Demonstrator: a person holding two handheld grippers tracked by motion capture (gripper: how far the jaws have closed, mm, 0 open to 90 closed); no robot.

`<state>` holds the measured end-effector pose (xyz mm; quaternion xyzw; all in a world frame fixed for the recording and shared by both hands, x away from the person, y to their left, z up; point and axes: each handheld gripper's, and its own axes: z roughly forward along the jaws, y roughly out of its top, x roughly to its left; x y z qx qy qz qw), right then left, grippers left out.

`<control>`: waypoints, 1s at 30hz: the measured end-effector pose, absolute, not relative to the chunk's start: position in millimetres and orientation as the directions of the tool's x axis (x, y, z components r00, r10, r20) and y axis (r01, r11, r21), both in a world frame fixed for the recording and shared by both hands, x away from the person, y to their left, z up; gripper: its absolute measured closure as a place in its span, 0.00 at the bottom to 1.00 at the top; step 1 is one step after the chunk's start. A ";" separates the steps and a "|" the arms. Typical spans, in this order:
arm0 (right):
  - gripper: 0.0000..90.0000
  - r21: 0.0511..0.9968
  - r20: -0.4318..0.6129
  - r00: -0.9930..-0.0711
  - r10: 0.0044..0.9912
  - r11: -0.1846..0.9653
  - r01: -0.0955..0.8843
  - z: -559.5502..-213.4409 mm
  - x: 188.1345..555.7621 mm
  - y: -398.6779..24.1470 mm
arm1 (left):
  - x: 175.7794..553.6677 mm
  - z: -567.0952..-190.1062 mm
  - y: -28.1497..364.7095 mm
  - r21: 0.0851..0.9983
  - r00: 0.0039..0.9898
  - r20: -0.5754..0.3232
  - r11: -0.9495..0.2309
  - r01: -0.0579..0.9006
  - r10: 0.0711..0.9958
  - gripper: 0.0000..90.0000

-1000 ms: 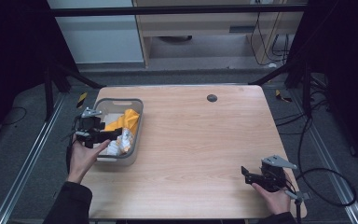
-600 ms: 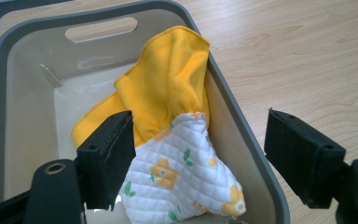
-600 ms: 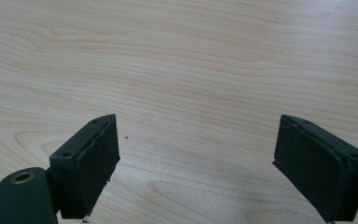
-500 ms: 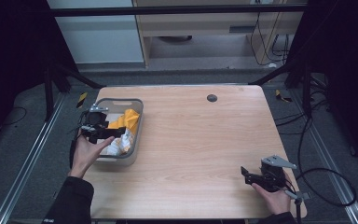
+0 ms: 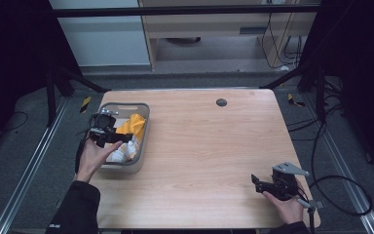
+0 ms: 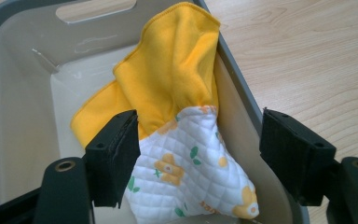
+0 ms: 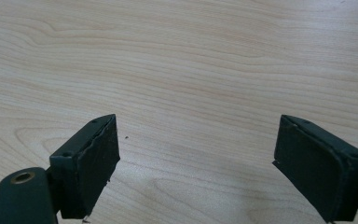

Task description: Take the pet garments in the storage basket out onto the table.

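A grey bin (image 5: 142, 127) stands at the table's left edge. Inside it lie a yellow cloth (image 6: 168, 79) and a white quilted cloth with yellow flowers (image 6: 191, 172); the pair lean against the bin's right wall. My left gripper (image 5: 121, 139) hovers over the bin, open, its jaws spread to either side of the quilted cloth without touching it (image 6: 198, 158). My right gripper (image 5: 255, 183) is held low over the bare wood near the table's front right corner, open, with nothing between its jaws (image 7: 196, 168).
The wooden table (image 5: 204, 146) has a small dark round cap (image 5: 221, 102) near its far edge. Black frame posts and cables stand around the table. The bin's grey rim (image 6: 242, 88) runs close by the left gripper's right jaw.
My left gripper has moved a little toward the table's near side and to the right over the bin. The right gripper has stayed put.
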<state>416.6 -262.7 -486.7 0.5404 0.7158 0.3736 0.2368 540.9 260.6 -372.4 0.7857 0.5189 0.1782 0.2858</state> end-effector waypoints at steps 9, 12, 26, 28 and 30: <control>0.15 0.786 0.068 -0.307 0.949 0.138 0.603 -486.9 416.8 -261.7 | 544.3 -383.5 257.5 0.610 0.403 -0.027 -0.305 0.732 0.915 0.35; 0.15 0.785 0.062 -0.309 0.949 0.145 0.603 -487.8 417.4 -261.4 | 545.3 -386.9 254.6 0.601 0.406 -0.022 -0.313 0.735 0.913 0.36; 0.16 0.777 0.057 -0.315 0.947 0.156 0.610 -489.4 418.3 -259.8 | 550.3 -396.8 249.7 0.544 0.409 -0.015 -0.336 0.769 0.912 0.46; 0.16 0.777 0.057 -0.315 0.947 0.156 0.610 -489.4 418.4 -259.7 | 551.3 -398.8 249.2 0.537 0.409 -0.021 -0.335 0.774 0.912 0.47; 0.16 0.776 0.057 -0.315 0.947 0.157 0.611 -489.5 418.4 -259.7 | 552.1 -400.9 248.4 0.530 0.410 -0.025 -0.336 0.778 0.912 0.48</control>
